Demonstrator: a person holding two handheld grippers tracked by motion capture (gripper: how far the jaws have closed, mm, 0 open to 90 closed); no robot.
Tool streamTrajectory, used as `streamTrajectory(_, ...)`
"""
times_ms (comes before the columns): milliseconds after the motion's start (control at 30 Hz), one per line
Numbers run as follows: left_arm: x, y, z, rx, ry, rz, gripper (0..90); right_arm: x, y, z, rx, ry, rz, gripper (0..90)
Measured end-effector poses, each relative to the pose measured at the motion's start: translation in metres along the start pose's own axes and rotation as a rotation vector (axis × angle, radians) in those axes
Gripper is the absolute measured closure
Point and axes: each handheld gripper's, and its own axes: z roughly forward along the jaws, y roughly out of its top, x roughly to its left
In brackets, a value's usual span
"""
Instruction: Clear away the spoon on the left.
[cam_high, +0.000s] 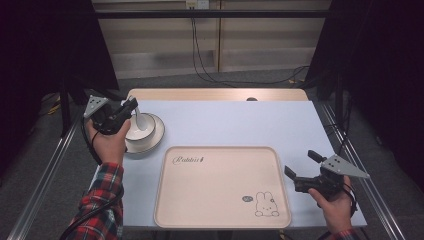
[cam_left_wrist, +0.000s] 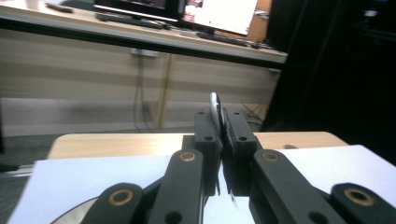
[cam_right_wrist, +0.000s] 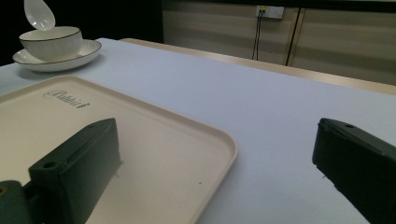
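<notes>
Spoon (cam_right_wrist: 39, 14) | bowl end above bowl (cam_right_wrist: 50, 43) | handle (cam_left_wrist: 215, 112) clamped edge-on

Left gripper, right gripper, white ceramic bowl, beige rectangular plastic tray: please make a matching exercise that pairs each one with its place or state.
1. left gripper
2. right gripper
3. white ceramic bowl
4. beige rectangular plastic tray

a. stands on a white saucer
b. open, holds nothing
c. bears a rabbit drawing
d. shut on a white spoon

Pairs: 1-d, 2-b, 3-a, 4-c
</notes>
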Motion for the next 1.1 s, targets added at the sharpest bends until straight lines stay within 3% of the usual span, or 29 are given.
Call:
streamTrajectory(533,-0.03,0.01,-0.007,0.063,-0.156,-0.017,85.7,0.003,0.0,0.001,0.001,0.031,-0.035,0.0)
streamTrajectory(1100,-0.046,0.002,-0.014,0.116,-0.232,-0.031,85.7,0.006,0.0,0.002,0.009,0.042,-0.056,0.0)
